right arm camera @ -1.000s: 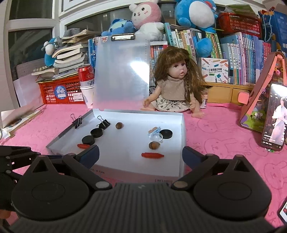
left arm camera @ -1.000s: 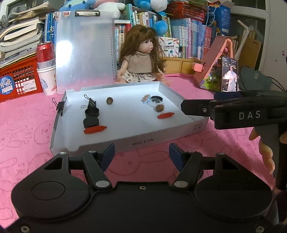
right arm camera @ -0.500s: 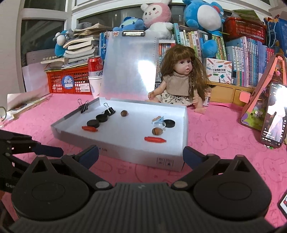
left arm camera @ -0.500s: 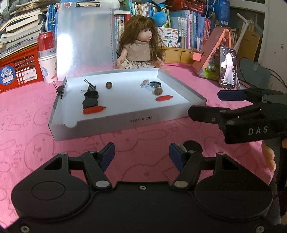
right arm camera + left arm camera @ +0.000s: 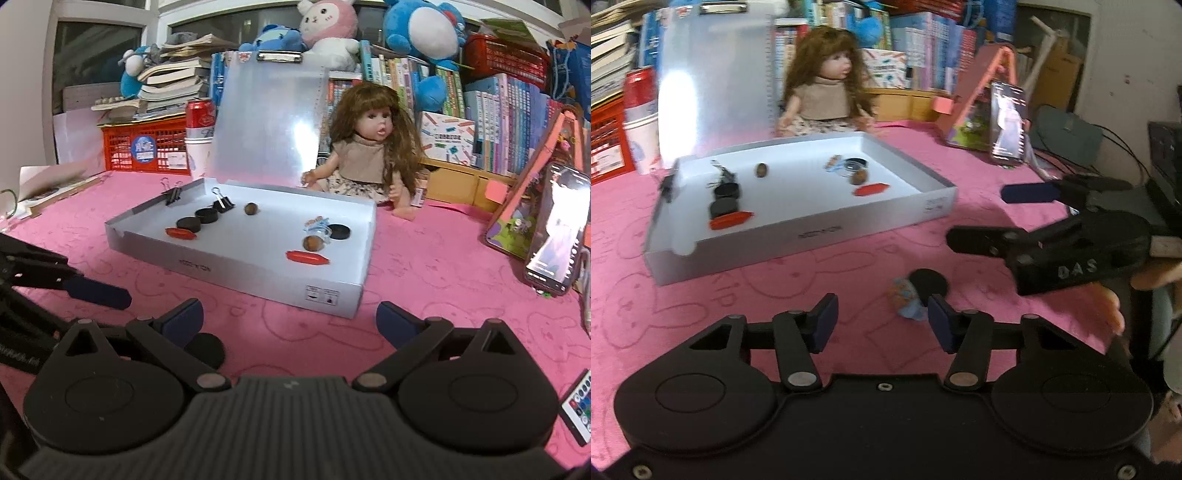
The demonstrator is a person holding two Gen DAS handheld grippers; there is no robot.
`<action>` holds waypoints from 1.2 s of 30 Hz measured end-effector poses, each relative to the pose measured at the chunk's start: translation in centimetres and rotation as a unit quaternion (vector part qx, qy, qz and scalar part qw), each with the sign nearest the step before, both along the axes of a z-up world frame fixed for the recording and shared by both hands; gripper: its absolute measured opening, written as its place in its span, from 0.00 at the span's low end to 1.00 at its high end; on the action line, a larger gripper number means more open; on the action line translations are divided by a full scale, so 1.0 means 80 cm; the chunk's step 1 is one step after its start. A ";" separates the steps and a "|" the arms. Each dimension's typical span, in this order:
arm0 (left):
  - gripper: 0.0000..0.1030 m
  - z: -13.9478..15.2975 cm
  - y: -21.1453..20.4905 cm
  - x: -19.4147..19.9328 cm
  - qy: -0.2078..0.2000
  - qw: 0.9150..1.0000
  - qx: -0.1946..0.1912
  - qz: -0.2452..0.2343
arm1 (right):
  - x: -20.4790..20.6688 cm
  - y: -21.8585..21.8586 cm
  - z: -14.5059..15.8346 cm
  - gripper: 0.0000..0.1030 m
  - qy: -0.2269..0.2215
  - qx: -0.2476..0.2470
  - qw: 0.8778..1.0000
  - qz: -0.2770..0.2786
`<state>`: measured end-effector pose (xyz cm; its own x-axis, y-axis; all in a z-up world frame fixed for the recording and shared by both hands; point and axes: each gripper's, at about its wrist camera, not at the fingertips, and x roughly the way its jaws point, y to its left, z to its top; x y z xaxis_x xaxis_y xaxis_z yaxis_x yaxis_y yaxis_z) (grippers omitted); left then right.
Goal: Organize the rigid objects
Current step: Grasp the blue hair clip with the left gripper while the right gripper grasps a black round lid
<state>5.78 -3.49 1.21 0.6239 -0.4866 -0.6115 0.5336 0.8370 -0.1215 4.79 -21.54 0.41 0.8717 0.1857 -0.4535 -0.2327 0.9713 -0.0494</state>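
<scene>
Left gripper jaws just narrowed, nothing clasped, aimed toward black cap; right gripper held unclenched, empty

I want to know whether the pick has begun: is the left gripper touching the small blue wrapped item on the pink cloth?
Cannot tell. In the left wrist view the left gripper is open, and the blue wrapped item sits right at its right pad, overlapping it; no clear gap or contact shows.

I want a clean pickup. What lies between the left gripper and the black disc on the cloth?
Only a small colourful object, which lies touching the black disc just ahead of the open left gripper.
</scene>
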 end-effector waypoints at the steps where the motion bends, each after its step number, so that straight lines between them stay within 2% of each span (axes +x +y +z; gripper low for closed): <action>1: 0.43 -0.001 -0.003 0.000 0.003 1.000 -0.001 -0.003 | 0.000 -0.002 0.000 1.00 0.000 0.002 1.000 -0.002; 3: 0.36 -0.003 -0.009 0.002 0.009 1.000 -0.005 -0.004 | -0.001 -0.005 0.000 1.00 0.001 0.003 1.000 -0.006; 5: 0.24 -0.007 -0.013 0.006 0.018 1.000 -0.006 0.003 | -0.001 -0.007 -0.001 1.00 0.001 0.001 1.000 -0.007; 8: 0.14 -0.007 -0.015 0.008 0.012 1.000 0.005 0.013 | -0.003 -0.007 -0.002 1.00 0.002 0.000 1.000 -0.005; 19: 0.13 -0.007 0.010 0.012 0.001 0.998 0.034 0.043 | -0.006 -0.001 -0.010 1.00 0.014 0.002 1.000 0.015; 30: 0.16 -0.008 0.034 0.008 -0.006 0.996 0.041 0.075 | -0.008 0.020 -0.022 1.00 0.037 0.012 0.997 0.063; 36: 0.16 -0.007 0.031 0.002 -0.013 0.997 0.043 0.067 | -0.007 0.027 -0.028 0.94 0.042 0.006 0.997 0.059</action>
